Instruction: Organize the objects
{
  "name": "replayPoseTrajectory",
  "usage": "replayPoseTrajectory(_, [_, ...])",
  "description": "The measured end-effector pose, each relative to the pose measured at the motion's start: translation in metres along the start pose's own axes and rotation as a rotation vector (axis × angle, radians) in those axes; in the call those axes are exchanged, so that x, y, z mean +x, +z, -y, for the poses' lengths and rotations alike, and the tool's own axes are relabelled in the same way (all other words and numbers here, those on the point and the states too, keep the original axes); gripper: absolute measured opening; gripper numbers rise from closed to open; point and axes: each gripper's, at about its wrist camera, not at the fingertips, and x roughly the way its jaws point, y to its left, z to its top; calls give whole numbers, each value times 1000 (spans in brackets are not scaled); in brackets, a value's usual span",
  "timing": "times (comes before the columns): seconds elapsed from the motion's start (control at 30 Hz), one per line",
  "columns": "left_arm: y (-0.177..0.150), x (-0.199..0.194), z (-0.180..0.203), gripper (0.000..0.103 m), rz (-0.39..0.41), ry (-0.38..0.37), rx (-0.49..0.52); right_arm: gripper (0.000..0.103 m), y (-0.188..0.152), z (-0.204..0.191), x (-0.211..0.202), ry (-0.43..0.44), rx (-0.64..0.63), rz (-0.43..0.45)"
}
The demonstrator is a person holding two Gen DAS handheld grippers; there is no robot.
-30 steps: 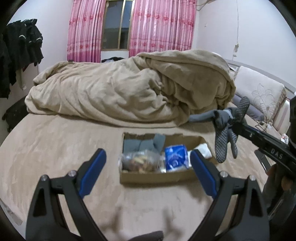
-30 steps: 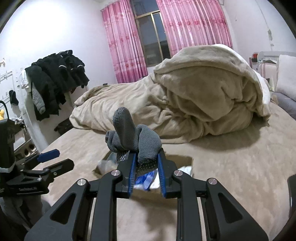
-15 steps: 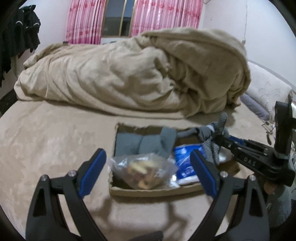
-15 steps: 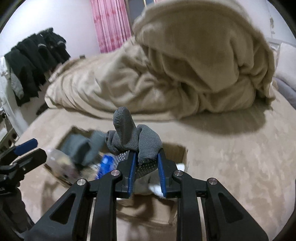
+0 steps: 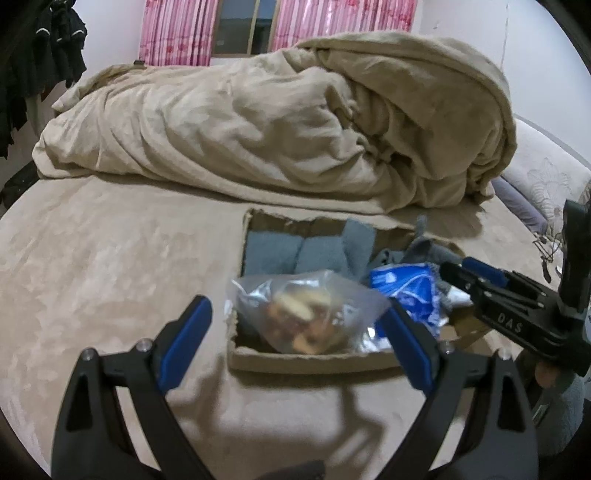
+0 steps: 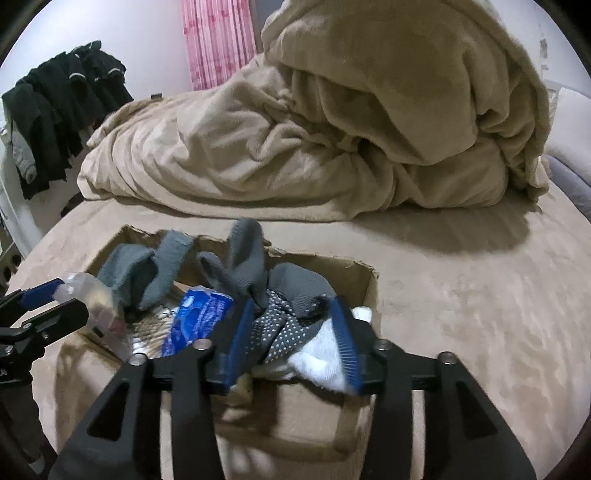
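The grey dotted sock (image 6: 284, 321) is seen lying in the cardboard box (image 6: 365, 291), just ahead of and between the half-opened fingers of the right gripper (image 6: 293, 336), which no longer appear to be pressed on it. The left gripper (image 5: 295, 336) is held wide open and empty before the snack bag (image 5: 306, 314). The box is mostly filled; only the release remains, it is judged.

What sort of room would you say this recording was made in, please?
Most likely a bedroom: a rumpled beige duvet lies heaped on a bed, pink curtains frame a window, and dark clothes hang by the wall.
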Motion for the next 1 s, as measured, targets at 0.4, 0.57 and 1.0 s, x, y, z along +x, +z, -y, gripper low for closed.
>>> replayPoseTrajectory(0.4, [-21, -85, 11, 93, 47, 6, -24, 85, -9, -30, -88, 53, 0, 58])
replayPoseTrajectory(0.57, [-44, -114, 15, 93, 31, 7, -45, 85, -27, -48, -120, 74, -12, 50])
replayPoseTrajectory(1.0, [-88, -145, 25, 93, -13, 32, -25, 85, -73, -59, -157, 71, 7, 16])
